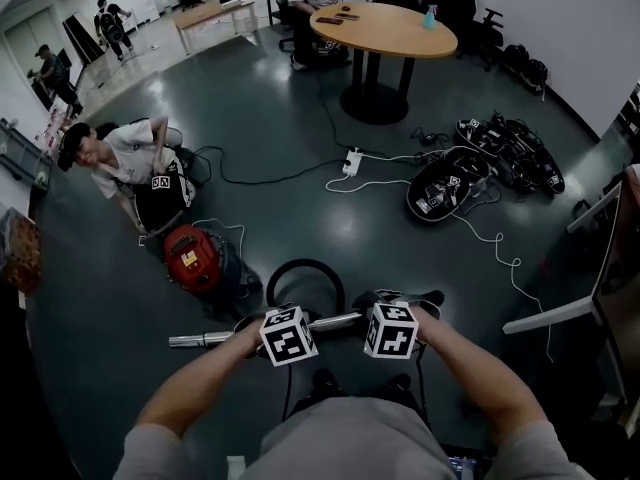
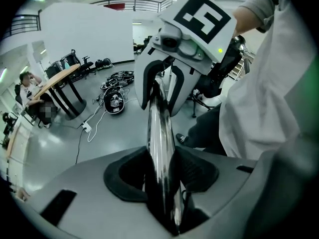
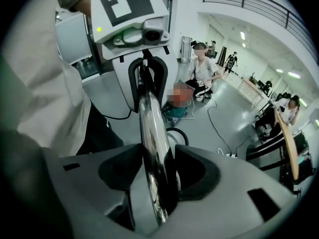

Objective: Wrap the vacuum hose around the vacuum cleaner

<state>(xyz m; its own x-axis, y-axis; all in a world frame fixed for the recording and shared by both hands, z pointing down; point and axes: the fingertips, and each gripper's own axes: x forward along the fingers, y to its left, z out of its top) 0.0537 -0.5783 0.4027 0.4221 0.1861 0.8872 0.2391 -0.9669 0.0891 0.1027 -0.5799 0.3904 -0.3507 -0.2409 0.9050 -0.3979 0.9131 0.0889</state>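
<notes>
dark glossy floor [image 1: 270, 118] is stretching across a big open workroom, with a round desk [image 1: 400, 40] standing at the far side and loose cables [image 1: 480, 230] trailing over the ground. the red vacuum cleaner [image 1: 190, 256] is sitting on the floor ahead and to the left, just beside a crouching person [image 1: 125, 158]. its black hose [image 1: 305, 262] is arching in one loose loop near the cleaner, beside the red body rather than lying around it.

the left tongs [image 2: 160, 176] are pinching the shiny metal pipe [image 1: 205, 340], seemingly the stiff end of the hose, with pads pressing on both sides of it. the right tongs [image 3: 155, 176] are pinching the same pipe further along. together they are holding it roughly level, low in front of the body, with its free end pointing left toward the cleaner.

judging from this, the job is sitting at an early stage: the pipe end is being held, but no turn of hose is lying round the cleaner. carrying the pipe over, winding the loop about the red body and settling the pipe against it are all looking undone.
</notes>
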